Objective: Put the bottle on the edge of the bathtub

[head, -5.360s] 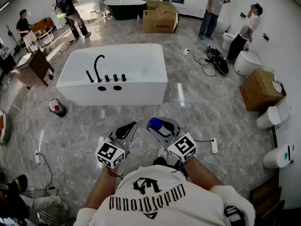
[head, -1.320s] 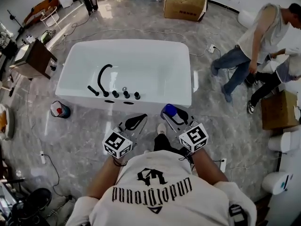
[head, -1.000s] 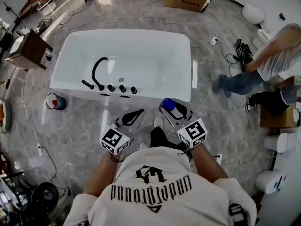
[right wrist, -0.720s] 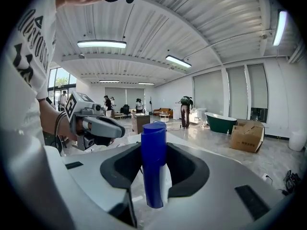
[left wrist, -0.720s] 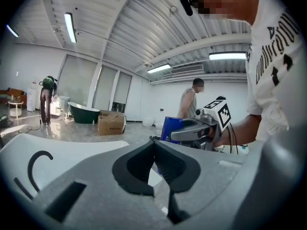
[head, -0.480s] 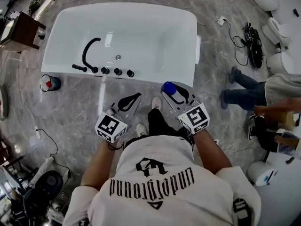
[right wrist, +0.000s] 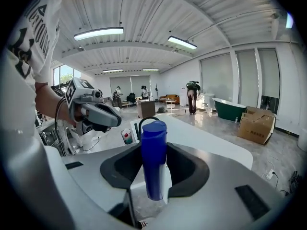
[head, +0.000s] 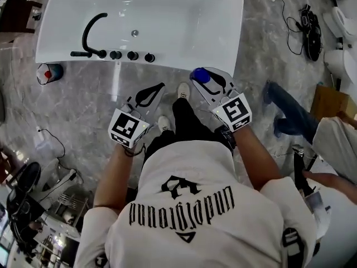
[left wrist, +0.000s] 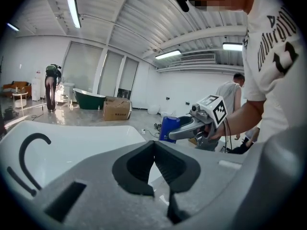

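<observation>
On the floor at the far left stands a small cup [head: 47, 71], just beside the white bathtub [head: 184, 15], which has a black faucet [head: 89, 29] on its near rim. The left gripper [head: 148, 92] hangs near of the tub, its 2 jaws clenched on nothing. The right gripper [head: 207, 78] grasps the blue bottle [head: 199, 75] upright, by the near rim's right end.

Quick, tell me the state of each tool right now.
Left tool: closed, nothing between its jaws.
Right tool: closed on the blue bottle.
</observation>
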A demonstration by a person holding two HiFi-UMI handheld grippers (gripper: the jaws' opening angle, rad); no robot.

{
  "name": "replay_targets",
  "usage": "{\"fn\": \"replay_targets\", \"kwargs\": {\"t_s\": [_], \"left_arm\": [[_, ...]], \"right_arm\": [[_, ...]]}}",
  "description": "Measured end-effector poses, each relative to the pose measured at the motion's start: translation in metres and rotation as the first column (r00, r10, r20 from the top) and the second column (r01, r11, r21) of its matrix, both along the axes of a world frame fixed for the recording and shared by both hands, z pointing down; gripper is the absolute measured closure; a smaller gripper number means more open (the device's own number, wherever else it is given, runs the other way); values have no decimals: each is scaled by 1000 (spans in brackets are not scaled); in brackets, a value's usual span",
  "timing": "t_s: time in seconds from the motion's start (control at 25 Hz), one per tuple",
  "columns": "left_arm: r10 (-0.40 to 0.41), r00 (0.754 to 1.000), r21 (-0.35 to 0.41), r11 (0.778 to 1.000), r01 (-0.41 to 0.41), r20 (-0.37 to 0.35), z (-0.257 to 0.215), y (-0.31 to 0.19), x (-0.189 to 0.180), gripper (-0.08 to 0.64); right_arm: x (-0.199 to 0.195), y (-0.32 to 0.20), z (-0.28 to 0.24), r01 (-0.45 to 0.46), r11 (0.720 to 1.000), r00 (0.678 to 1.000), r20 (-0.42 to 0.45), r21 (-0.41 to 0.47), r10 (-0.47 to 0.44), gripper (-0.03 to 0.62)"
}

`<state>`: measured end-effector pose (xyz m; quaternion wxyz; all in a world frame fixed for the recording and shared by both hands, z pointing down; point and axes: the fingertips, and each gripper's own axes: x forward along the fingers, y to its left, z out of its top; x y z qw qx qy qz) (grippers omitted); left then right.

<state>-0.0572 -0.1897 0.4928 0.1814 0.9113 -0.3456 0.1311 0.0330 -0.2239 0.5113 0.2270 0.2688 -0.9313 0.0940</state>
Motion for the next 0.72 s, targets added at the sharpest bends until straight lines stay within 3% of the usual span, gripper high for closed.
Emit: {"fn": "replay_targets", "kwargs": {"t_s": [0.44,0.72], "left_arm": [[8,1000,-90,996,-6,16,76,-16,10,545],[2,1000,-149,989,1,19,112,-29,15,545]], "right_arm": [[0,-16,84,65,995,990,-120,-79,-74,434],[4,-25,123,76,987,985,-145,-141,-97,434]]}}
